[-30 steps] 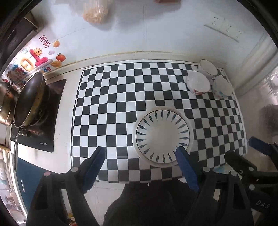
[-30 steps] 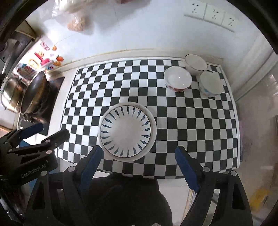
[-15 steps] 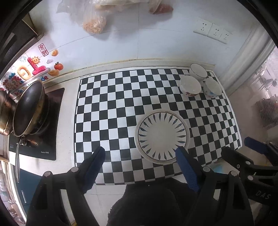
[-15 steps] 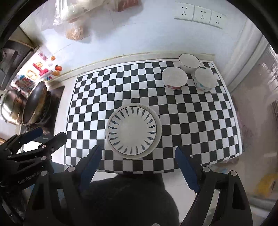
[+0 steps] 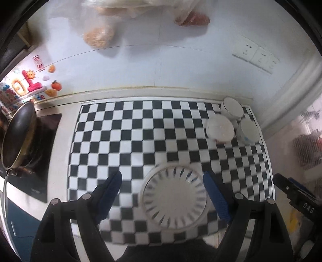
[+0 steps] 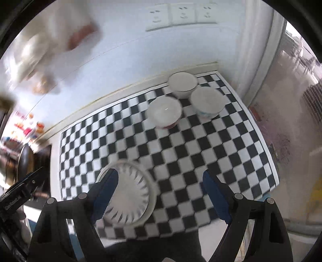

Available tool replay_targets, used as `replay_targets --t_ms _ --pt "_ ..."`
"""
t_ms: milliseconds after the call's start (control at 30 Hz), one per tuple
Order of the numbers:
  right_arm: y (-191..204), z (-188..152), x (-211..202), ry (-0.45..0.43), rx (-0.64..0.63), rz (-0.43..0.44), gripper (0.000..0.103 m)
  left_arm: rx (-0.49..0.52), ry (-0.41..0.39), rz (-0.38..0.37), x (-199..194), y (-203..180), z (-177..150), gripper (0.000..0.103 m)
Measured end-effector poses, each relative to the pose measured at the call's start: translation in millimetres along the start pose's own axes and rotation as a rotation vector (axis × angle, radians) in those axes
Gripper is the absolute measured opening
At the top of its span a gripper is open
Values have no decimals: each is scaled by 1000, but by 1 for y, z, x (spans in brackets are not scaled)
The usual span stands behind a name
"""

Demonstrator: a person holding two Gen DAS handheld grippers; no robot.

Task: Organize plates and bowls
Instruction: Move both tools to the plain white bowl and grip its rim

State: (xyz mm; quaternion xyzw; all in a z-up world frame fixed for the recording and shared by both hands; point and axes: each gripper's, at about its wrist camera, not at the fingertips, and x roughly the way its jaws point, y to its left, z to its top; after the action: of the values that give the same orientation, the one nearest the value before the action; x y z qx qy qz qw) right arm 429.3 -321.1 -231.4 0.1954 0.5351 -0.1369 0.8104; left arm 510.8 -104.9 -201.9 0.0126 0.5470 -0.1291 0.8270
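Note:
A white plate with a blue petal pattern [image 5: 174, 196] lies on the checkered mat near its front edge; it also shows in the right wrist view [image 6: 128, 196]. Three white bowls stand together at the mat's far right corner: one [image 5: 219, 129], one behind it [image 5: 231, 108] and one to the right [image 5: 248, 131]. They also show in the right wrist view, one [image 6: 164, 111], one [image 6: 182, 81] and one [image 6: 207, 100]. My left gripper [image 5: 163, 198] is open above the plate. My right gripper [image 6: 161, 198] is open and empty, to the right of the plate.
A black-and-white checkered mat [image 5: 124, 141] covers the counter. A dark wok [image 5: 19, 135] sits on a cooktop at the left. Plastic bags [image 5: 99, 35] hang on the white wall. Wall sockets [image 6: 181, 15] are above the bowls. The counter ends at the right [image 6: 281, 141].
Both grippers have dropped lower and tilted toward the wall. The plate now sits lower in both views, and the right gripper has swung right toward the bowls. Both stay open.

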Motion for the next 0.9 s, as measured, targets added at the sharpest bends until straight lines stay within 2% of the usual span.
replay_targets --t_ms 67,200,467,533,567,667,700,800,867,900 --pt "-16 18 19 9 20 20 88 2 29 -21 23 -16 17 83" --pt "-46 61 76 72 45 31 88 38 66 -14 66 -50 46 83" --pt "-70 114 185 210 9 49 86 59 177 1 166 -103 101 82" --pt "-74 124 212 245 15 60 84 65 207 18 192 -113 112 73" --pt "-75 127 223 260 19 68 80 69 235 17 208 -118 118 66" --pt "-77 135 254 309 36 88 71 77 291 8 241 -129 128 54" --pt "-78 137 263 325 42 97 71 83 304 1 248 -132 130 54" --pt "-79 140 288 362 52 105 57 126 343 -1 275 -144 135 54" --pt "-79 141 302 387 59 116 38 138 371 -2 290 -148 135 54" --pt "-79 141 310 402 62 116 33 150 390 -14 299 -151 135 53"
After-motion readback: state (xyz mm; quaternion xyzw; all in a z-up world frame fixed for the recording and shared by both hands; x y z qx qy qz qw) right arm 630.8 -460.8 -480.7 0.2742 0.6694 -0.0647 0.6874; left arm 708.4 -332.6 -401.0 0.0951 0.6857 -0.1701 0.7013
